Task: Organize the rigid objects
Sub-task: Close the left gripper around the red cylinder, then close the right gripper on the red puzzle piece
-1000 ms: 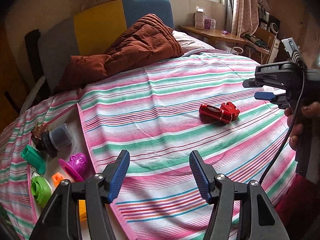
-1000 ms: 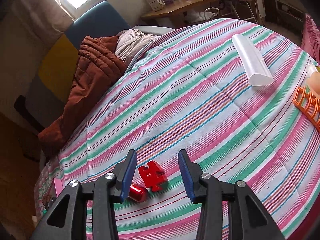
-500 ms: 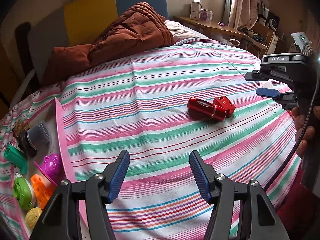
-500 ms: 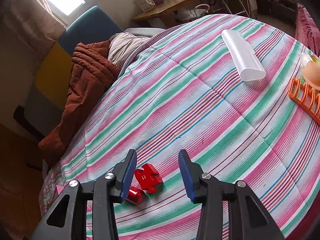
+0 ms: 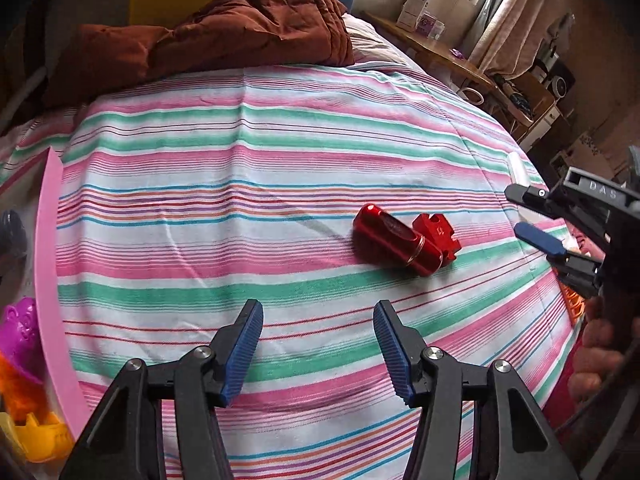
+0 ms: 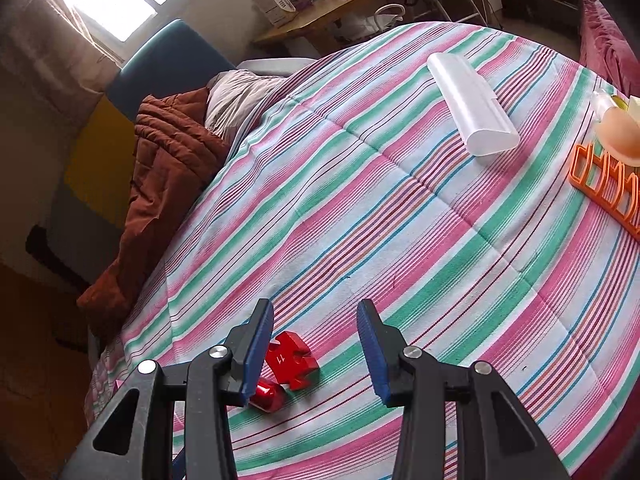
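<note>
A red metal cylinder (image 5: pixel 396 242) lies on the striped bedspread with a red puzzle-shaped block (image 5: pixel 437 233) touching its far end. Both show in the right wrist view too, the block (image 6: pixel 291 362) beside the left finger and the cylinder (image 6: pixel 267 395) partly hidden behind that finger. My left gripper (image 5: pixel 318 344) hovers short of the cylinder, its jaws closing with nothing between them. My right gripper (image 6: pixel 315 350) is open and empty above the block; in the left wrist view that gripper (image 5: pixel 534 216) is at the right edge, held by a hand.
A pink-edged tray (image 5: pixel 50 264) at the left holds purple, orange and yellow toys. A translucent white case (image 6: pixel 472 106) and an orange rack (image 6: pixel 608 184) with a peach egg shape lie at the right. A brown quilt (image 5: pixel 224 28) is heaped at the bed's head.
The left gripper has swung right and down toward the red pieces; the toy tray has slid nearly out of view and its jaws have narrowed a little. The right gripper has stayed almost still.
</note>
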The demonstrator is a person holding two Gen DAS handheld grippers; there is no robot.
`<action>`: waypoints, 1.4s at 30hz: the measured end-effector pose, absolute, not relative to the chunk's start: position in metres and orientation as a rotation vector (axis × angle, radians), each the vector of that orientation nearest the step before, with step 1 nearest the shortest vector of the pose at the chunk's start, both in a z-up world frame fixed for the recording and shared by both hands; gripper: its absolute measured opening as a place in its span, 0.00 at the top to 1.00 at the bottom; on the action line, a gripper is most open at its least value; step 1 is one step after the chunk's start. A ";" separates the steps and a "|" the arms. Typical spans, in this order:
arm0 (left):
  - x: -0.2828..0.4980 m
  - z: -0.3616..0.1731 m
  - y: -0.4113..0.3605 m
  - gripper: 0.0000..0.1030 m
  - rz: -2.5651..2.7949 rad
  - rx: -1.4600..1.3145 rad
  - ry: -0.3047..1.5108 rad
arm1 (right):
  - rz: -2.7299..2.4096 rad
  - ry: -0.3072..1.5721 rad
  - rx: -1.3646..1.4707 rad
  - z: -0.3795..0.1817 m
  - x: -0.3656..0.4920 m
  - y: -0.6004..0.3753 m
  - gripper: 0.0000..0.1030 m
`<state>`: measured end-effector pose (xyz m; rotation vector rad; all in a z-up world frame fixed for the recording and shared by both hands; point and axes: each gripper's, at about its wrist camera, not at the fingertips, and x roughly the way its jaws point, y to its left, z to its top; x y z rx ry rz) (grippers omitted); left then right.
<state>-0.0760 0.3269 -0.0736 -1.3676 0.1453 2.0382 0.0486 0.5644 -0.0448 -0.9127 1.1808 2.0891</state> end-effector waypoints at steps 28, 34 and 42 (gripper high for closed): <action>-0.096 -0.094 0.404 0.74 2.026 -1.301 0.240 | 2.078 1.204 -0.954 -0.054 0.046 0.566 0.58; -0.072 -0.092 0.353 0.75 2.003 -1.247 0.294 | 2.092 1.208 -1.010 -0.059 0.038 0.562 0.58; -0.031 -0.091 0.294 0.75 2.003 -1.176 0.286 | 2.132 1.108 -1.163 -0.067 0.016 0.545 0.58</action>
